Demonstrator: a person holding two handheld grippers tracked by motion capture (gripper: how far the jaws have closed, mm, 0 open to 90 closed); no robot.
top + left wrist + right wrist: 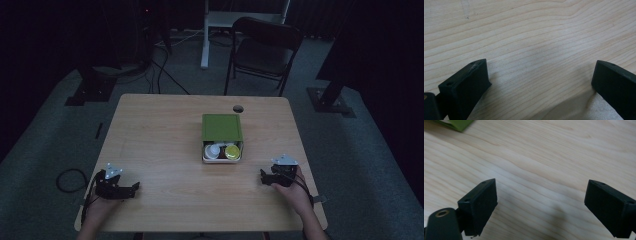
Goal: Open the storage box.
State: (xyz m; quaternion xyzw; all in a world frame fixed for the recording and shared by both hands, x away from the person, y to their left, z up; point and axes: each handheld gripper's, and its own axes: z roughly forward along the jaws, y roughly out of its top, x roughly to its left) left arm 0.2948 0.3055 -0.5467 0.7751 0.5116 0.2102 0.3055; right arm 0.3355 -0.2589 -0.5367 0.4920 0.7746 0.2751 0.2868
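While both tools are held wide apart and empty, the left tool (136,187) at the lower left and the right tool (261,175) at the lower right, nothing is gripped yet. The green box (222,138) is seen at the middle of the table (160,140), half uncovered, its jars untouched; all handling is judged still to be done.

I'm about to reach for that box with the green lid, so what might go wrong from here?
1. The green lid covers only part of the box; a nudge might slide it off.
2. The white cap and yellow cap sit packed together, so a gripper may bump one while grasping the other.
3. The right gripper is nearer; the left gripper must cross more table.
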